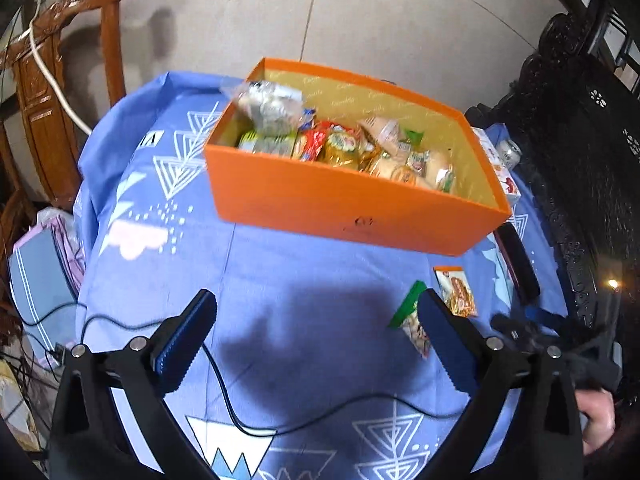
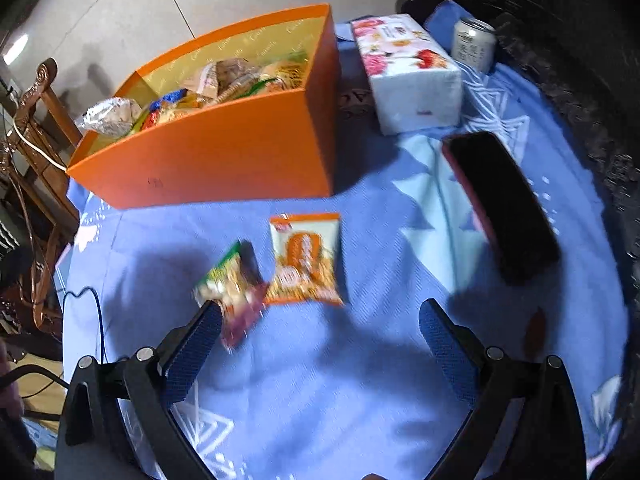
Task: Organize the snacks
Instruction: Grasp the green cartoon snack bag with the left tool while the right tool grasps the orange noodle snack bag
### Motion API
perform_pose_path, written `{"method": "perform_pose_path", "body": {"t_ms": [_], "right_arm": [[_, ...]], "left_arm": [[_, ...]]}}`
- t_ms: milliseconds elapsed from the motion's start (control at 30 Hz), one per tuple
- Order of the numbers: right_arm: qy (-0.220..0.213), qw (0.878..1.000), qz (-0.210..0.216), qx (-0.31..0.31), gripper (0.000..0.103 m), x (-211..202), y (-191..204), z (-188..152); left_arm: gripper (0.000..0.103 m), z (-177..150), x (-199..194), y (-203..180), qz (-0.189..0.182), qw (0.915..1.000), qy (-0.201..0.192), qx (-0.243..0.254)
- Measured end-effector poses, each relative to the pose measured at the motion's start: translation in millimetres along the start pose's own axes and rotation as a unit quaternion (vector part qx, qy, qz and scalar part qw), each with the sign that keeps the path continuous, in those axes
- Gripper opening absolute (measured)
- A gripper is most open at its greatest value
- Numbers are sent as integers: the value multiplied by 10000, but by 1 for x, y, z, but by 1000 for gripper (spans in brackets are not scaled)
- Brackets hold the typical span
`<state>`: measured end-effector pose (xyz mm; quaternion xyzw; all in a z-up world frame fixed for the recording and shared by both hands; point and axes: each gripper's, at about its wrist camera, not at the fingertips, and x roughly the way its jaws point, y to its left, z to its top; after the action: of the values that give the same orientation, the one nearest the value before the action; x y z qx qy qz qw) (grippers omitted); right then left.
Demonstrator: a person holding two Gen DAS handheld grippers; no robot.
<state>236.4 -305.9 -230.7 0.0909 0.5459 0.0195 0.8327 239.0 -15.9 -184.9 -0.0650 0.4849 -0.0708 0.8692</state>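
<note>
- Left gripper gapes wide, empty; orange box of snacks lies ahead
- Right gripper spread wide, empty; green packet at its left finger, orange packet just ahead

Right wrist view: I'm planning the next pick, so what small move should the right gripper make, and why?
Probably ease the right gripper toward the orange-and-white snack packet and straddle it: its jaws stand open and empty, and the packet lies flat on the blue cloth, outside the orange box.
</note>
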Motion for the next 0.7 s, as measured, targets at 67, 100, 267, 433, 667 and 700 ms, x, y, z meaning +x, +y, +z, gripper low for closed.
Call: {"method": "perform_pose_path", "body": {"t_ms": [67, 100, 267, 433, 667, 700], "right_arm": [[52, 10000, -66, -46, 99, 13, 4, 8], [100, 9999, -86, -79, 99, 19, 4, 11], [302, 9993, -80, -180, 98, 50, 11, 24], [480, 9972, -411, -387, 72, 75, 21, 27], [158, 9941, -692, -823, 43, 74, 43, 19], [134, 9935, -709, -884, 41, 72, 46, 16]], "left_arm": [[98, -4, 1, 4, 21, 10000, 59, -56], [98, -5, 1, 6, 32, 9999, 78, -66], [98, -9, 4, 12, 56, 9998, 121, -152], [98, -8, 12, 19, 125, 9993, 260, -218], [98, -3, 20, 17, 164, 9991, 340, -177], [98, -1, 21, 15, 162, 9992, 339, -122]]}}
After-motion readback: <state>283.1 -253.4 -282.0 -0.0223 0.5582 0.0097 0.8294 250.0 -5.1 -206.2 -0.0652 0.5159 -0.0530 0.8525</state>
